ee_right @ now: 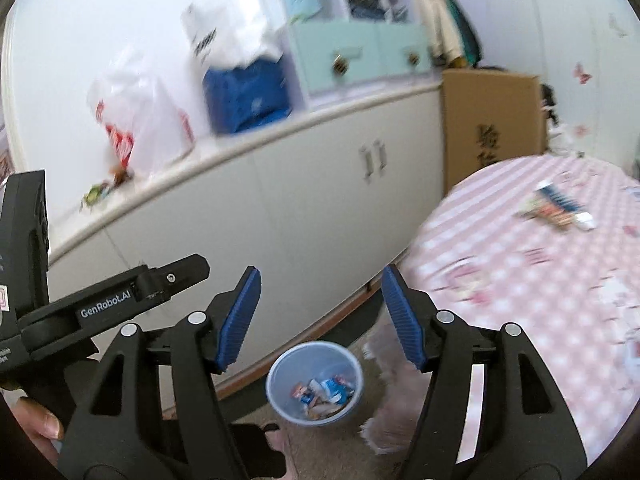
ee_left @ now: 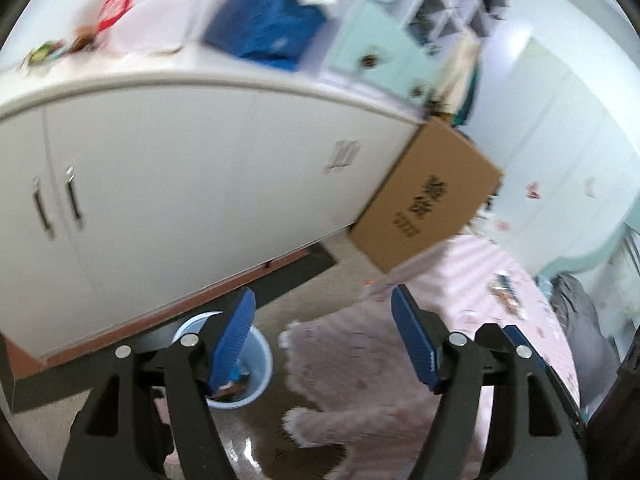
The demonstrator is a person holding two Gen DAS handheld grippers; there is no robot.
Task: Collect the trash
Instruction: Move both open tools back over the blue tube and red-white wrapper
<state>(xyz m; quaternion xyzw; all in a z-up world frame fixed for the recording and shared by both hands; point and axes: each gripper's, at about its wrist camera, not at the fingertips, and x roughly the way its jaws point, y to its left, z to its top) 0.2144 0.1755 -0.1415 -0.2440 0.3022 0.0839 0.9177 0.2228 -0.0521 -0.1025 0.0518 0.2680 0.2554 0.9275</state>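
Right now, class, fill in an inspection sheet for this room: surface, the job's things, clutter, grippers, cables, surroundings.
Surface: pink checked bed cover; beige floor with a pink fluffy rug.
Job's things: pale blue bin on the floor holds wrappers; more wrappers on the bed.
Clutter: plastic bags, blue bag and small scraps on the white cabinet.
Grippers: left gripper and right gripper both open, fingers empty.
Cables: nothing seen.
Surroundings: cardboard box, mint drawers, white wall.

Bright daylight fills both views; things around the white cabinet (ee_left: 180, 168) look smeared (edges bend round), floor below it shines.
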